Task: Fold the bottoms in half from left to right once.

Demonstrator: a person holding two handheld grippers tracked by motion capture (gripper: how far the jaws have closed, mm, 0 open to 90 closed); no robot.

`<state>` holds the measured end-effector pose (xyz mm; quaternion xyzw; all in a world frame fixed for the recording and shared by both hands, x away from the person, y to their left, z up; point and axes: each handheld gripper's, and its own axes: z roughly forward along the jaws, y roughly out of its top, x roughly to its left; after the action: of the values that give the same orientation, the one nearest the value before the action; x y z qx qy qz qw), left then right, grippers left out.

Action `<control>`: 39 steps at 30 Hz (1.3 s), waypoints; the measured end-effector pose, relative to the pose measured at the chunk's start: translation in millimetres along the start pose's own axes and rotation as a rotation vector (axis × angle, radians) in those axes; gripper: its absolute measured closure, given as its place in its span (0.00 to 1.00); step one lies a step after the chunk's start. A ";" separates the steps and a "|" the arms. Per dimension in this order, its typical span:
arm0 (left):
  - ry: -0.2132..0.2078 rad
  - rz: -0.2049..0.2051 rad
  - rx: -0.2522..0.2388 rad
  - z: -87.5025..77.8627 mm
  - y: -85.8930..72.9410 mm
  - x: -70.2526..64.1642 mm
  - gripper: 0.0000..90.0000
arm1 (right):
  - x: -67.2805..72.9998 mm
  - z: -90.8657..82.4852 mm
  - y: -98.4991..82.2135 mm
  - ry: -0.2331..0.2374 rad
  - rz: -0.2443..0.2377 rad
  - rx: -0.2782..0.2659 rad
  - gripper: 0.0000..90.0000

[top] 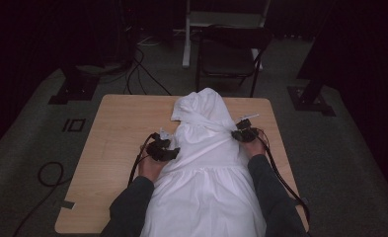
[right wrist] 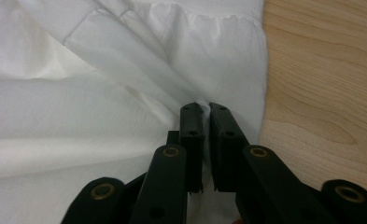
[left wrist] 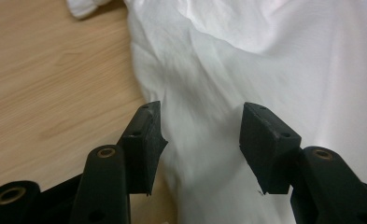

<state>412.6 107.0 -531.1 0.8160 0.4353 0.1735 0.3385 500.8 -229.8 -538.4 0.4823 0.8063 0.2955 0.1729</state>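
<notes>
My left claw (top: pixel 171 151) hangs half open over the dress's (top: pixel 206 163) left edge, cloth below the pads but not pinched. The dress lies flat down the middle of the table (top: pixel 122 128), top folded at the far end. My right claw (top: pixel 242 131) is clamped on a thin fold at the right edge. I'd lower the left, bite a matching fold, then move both evenly so nothing bunches.

Left gripper (left wrist: pixel 202 140) jaws apart over white garment (left wrist: pixel 274 70) beside wooden table (left wrist: pixel 45 93).
</notes>
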 end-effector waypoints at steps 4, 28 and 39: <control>-0.019 -0.007 0.003 14.4 -6.7 0.3 0.64 | 0.7 -0.5 -2.7 0.002 0.015 -0.014 0.94; -0.081 0.027 -0.013 -57.9 -86.6 -32.7 0.82 | 55.7 -60.1 -81.3 0.186 -0.042 -0.017 0.91; -0.093 0.020 -0.071 -57.6 -50.9 -20.2 0.65 | 85.2 -70.5 -22.7 0.272 -0.171 -0.105 0.59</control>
<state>337.8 133.4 -525.7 0.8150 0.4044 0.1543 0.3853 405.3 -184.9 -498.5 0.3578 0.8439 0.3840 0.1116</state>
